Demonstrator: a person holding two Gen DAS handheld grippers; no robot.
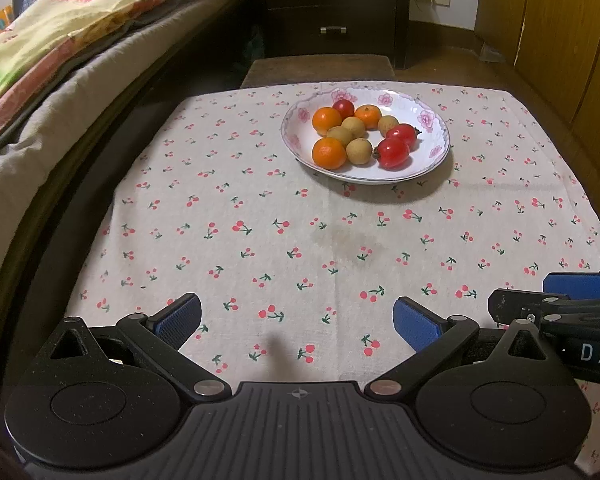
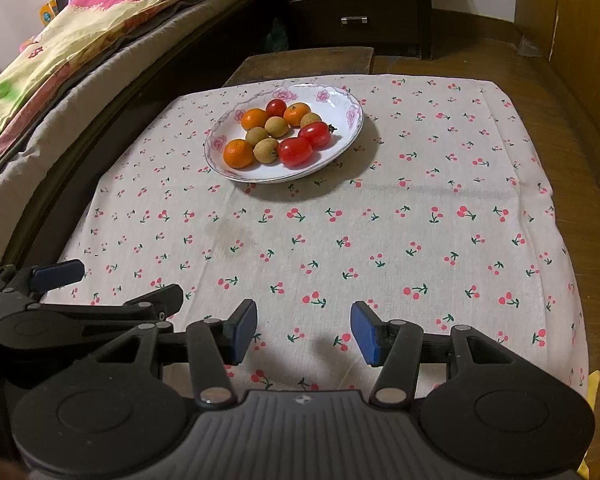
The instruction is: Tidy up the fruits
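- Fruits: three small oranges (image 1: pixel 329 153), four tan longans (image 1: pixel 359 151) and three red oblong tomatoes (image 1: pixel 392 153), all heaped mixed together in one dish, most of them touching a neighbour. None lies loose on the cloth.
- Plate (image 1: pixel 434 151): white, shallow, pink flower rim; stands on the far half of the table, its raised rim keeping the round fruit from rolling off.
- Standing of task: fruit gathered in the plate but unsorted by kind; this fits either a finished gathering or a mixed lot awaiting sorting.
- Tablecloth (image 1: pixel 260 240): cherry print, near half bare apart from a faint stain.
- Left gripper (image 1: pixel 298 322): fingers spread wide, holding nothing, low over the near edge, well apart from the plate.
- Right gripper (image 2: pixel 304 332): fingers parted somewhat less, empty, just beside the left one.
- Surroundings: bed with a bright quilt (image 1: pixel 80 20) at left; dark drawer cabinet (image 1: pixel 332 8) beyond.
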